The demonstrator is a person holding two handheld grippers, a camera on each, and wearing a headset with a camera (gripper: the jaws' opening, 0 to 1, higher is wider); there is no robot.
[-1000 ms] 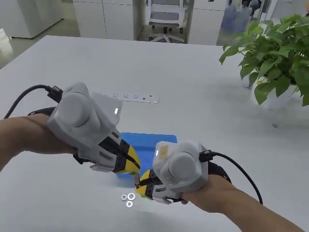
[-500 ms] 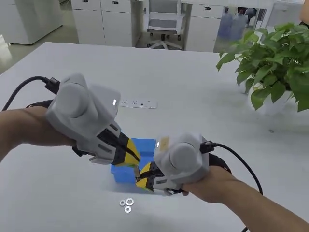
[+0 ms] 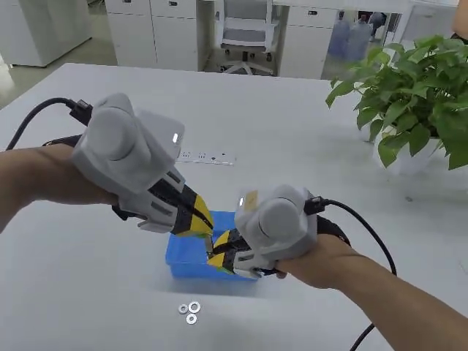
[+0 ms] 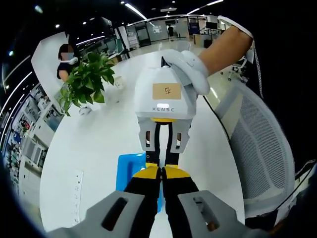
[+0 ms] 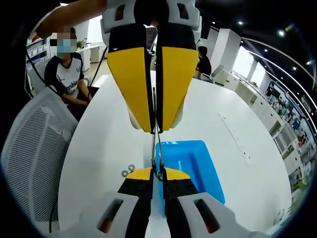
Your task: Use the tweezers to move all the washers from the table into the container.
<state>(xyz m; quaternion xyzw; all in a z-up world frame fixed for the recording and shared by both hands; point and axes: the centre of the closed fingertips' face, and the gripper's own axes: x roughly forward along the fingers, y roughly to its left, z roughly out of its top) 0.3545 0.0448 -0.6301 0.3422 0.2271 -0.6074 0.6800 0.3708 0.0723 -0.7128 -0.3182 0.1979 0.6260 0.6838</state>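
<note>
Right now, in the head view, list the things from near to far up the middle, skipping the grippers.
washers → container → power strip → chair

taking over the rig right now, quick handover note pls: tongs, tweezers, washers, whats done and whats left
Left tongs: shut on the slim metal tweezers.
Right tongs: shut on the tweezers' other end, tip to tip with the left, above the blue plastic container.
Three small silver metal washers lie together on the white table, just in front of the container.
Done: I cannot tell whether the tweezers carry a washer, or how many are already inside.
Left: move those three washers into the container.
</note>
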